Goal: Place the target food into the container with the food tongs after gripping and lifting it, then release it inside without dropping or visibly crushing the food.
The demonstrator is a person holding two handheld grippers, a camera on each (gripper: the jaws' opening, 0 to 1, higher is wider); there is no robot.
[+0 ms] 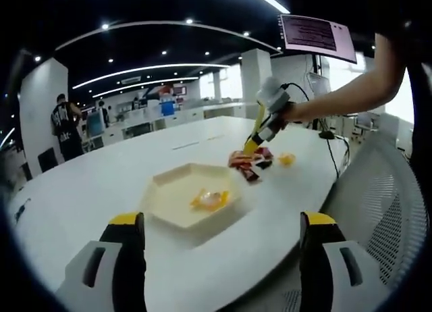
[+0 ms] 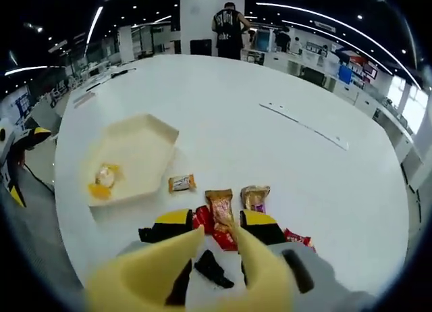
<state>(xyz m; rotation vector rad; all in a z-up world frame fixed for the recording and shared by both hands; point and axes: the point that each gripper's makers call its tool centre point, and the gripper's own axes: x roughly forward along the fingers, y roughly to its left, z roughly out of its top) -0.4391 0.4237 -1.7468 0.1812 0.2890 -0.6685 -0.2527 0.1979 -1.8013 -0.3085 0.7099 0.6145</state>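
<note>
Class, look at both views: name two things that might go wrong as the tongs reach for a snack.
1. The snack packets lie crowded and overlapping, so the yellow tongs may catch two together.
2. The tray sits apart from the pile, so a thinly pinched packet could slip during the carry.

White table [image 2: 283,75] broad and bare beyond the snack packets [image 2: 223,211]; open passage across it on all far sides. Hexagonal tray [image 2: 152,133] sits left of the packets, one small packet [image 2: 181,183] lying between; mesh chair back [image 1: 391,204] crowds the table's near edge in the left gripper view.
</note>
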